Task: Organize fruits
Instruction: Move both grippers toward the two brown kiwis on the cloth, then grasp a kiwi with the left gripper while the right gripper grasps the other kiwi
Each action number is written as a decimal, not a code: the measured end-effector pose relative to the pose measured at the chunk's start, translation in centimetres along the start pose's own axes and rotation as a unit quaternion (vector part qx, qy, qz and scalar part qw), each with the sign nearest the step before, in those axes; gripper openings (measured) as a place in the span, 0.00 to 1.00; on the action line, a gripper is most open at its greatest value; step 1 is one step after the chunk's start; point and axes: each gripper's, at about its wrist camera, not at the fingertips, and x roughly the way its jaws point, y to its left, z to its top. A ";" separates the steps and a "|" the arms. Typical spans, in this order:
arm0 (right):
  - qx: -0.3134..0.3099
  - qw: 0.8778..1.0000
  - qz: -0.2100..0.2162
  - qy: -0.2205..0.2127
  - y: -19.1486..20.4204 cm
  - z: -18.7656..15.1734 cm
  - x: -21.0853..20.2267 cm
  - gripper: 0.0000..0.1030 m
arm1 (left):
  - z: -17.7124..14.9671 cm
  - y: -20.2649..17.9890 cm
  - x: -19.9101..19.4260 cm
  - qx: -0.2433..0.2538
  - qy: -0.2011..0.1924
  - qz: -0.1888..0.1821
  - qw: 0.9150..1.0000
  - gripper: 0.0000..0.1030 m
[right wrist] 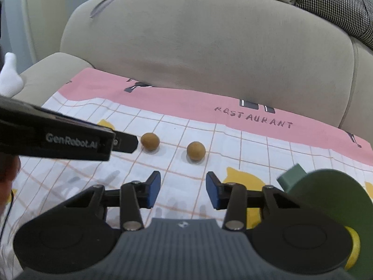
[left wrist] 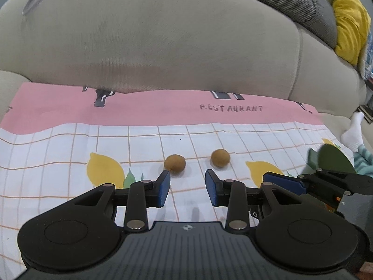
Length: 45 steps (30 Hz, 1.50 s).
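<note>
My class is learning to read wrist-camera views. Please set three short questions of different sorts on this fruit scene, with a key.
1. How many brown fruits lie on the cloth?
2. True or false: the left gripper is shut on a fruit.
3. Which is nearer the left gripper: A) left fruit B) right fruit?

Key:
1. Two.
2. False: its jaws are open and empty, as are those of the right gripper.
3. A.

Left gripper (left wrist: 187,187) and right gripper (right wrist: 183,190) gape, side by side
</note>
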 end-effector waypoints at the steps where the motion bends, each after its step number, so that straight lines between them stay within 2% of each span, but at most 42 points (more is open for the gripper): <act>1: 0.006 1.000 -0.001 0.000 -0.1 0.2 0.5 0.39 | 0.1 0.1 0.6 -0.002 0.000 0.001 1.000 0.40; 11: 0.035 0.999 -0.033 -0.003 -0.2 0.7 3.8 0.39 | 0.4 1.5 4.3 -0.016 0.007 0.005 1.000 0.40; 20: 0.032 0.998 -0.048 -0.011 0.4 0.7 5.6 0.38 | 0.3 2.1 5.7 -0.026 0.005 -0.006 1.000 0.40; 24: 0.032 0.998 -0.054 -0.014 0.5 0.6 6.1 0.36 | 0.3 2.0 5.9 -0.024 0.002 -0.012 1.000 0.40; 25: 0.028 0.998 -0.056 -0.015 0.5 0.6 6.3 0.35 | 0.3 2.1 5.9 -0.024 0.003 -0.012 1.000 0.38; 26: 0.026 0.998 -0.056 -0.017 0.5 0.6 6.3 0.35 | 0.3 2.1 5.9 -0.023 0.004 -0.011 1.000 0.33; 28: 0.026 0.998 -0.055 -0.018 0.5 0.5 6.5 0.34 | 0.3 2.1 5.8 -0.022 0.004 -0.010 1.000 0.30; 35: 0.024 0.998 -0.059 -0.018 0.4 0.6 7.1 0.32 | 0.4 2.6 4.8 -0.036 -0.002 -0.010 0.999 0.30; 39: 0.021 0.998 -0.061 -0.018 0.6 0.6 7.4 0.27 | 0.5 3.0 4.4 -0.045 -0.002 -0.010 0.999 0.30; 40: 0.020 0.998 -0.061 -0.019 0.6 0.6 7.4 0.23 | 0.5 3.0 4.4 -0.046 -0.002 -0.009 0.999 0.30; 45: 0.019 0.998 -0.060 -0.015 0.7 0.7 7.3 0.22 | 0.3 2.8 3.9 -0.039 -0.001 -0.006 0.999 0.30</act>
